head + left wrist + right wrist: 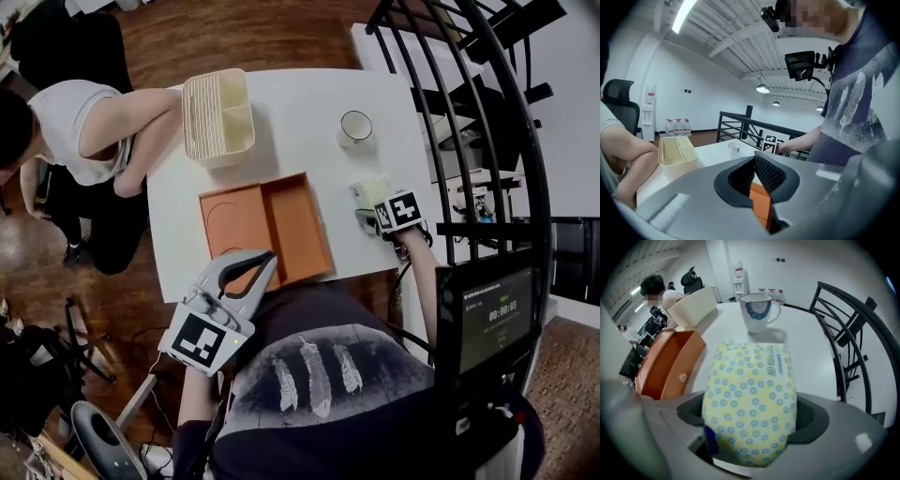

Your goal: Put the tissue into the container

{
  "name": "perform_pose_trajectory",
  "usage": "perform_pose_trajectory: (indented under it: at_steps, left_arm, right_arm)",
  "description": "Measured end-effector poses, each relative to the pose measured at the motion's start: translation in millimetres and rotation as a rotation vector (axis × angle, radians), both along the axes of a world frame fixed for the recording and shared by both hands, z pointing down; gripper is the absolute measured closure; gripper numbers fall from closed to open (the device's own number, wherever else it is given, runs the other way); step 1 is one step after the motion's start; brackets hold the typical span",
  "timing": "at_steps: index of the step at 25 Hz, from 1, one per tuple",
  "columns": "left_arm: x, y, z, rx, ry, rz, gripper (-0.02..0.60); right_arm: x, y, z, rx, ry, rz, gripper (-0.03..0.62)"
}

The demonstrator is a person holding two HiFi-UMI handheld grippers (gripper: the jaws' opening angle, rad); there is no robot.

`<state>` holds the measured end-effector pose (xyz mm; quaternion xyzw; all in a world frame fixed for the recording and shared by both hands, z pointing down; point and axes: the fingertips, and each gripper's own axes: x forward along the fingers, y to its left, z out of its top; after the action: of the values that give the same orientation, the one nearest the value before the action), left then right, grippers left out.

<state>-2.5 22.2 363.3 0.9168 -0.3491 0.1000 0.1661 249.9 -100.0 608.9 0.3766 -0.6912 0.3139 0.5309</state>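
Note:
A yellow tissue pack with blue dots [370,192] [750,399] lies on the white table [300,103] near its right edge. My right gripper [367,208] [752,417] is shut on it, and the pack fills the gap between the pads. A cream ribbed container [217,117] [693,305] [677,152] with compartments stands at the far left of the table. My left gripper [262,262] [754,161] hovers over the near edge of an orange tray [267,230] [761,201], shut and holding nothing.
A white mug [355,127] [757,310] stands beyond the tissue pack. A seated person [84,131] leans an arm beside the cream container. A black metal railing [469,122] runs along the table's right side. The orange tray [665,366] lies left of the pack.

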Motion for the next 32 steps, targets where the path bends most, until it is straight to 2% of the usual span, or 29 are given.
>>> perform_pose_trajectory:
  at_steps: [2, 4, 7, 10, 15, 19, 23, 26, 32]
  left_arm:
    - [0, 1, -1, 0.004, 0.004, -0.004, 0.568]
    - [-2, 2, -1, 0.0, 0.014, -0.016, 0.568]
    - [-15, 3, 5, -0.005, 0.021, -0.033, 0.568]
    - [-30, 8, 9, 0.0, 0.033, -0.028, 0.568]
    - [-53, 17, 14, -0.006, 0.046, -0.018, 0.568]
    - [-75, 26, 21, -0.037, 0.054, -0.018, 0.568]
    - [-89, 34, 28, -0.056, 0.056, 0.0, 0.568]
    - [-91, 34, 27, -0.06, 0.064, 0.019, 0.568]
    - [-96, 30, 23, -0.046, 0.059, 0.03, 0.568]
  right_arm:
    - [-7, 1, -18, 0.023, -0.044, 0.031, 0.089]
    - [-31, 7, -58, 0.071, -0.153, 0.032, 0.091]
    - [-97, 28, -109, 0.101, -0.312, -0.047, 0.09]
    - [-155, 54, -119, 0.06, -0.384, -0.104, 0.091]
    - [-200, 76, -81, -0.018, -0.344, -0.102, 0.09]
    - [-205, 78, -59, -0.023, -0.311, 0.004, 0.089]
    - [-207, 78, -41, -0.01, -0.25, 0.046, 0.089]
    - [-212, 75, -38, 0.003, -0.271, 0.083, 0.089]
    - [-215, 74, -52, 0.044, -0.257, 0.0, 0.075]
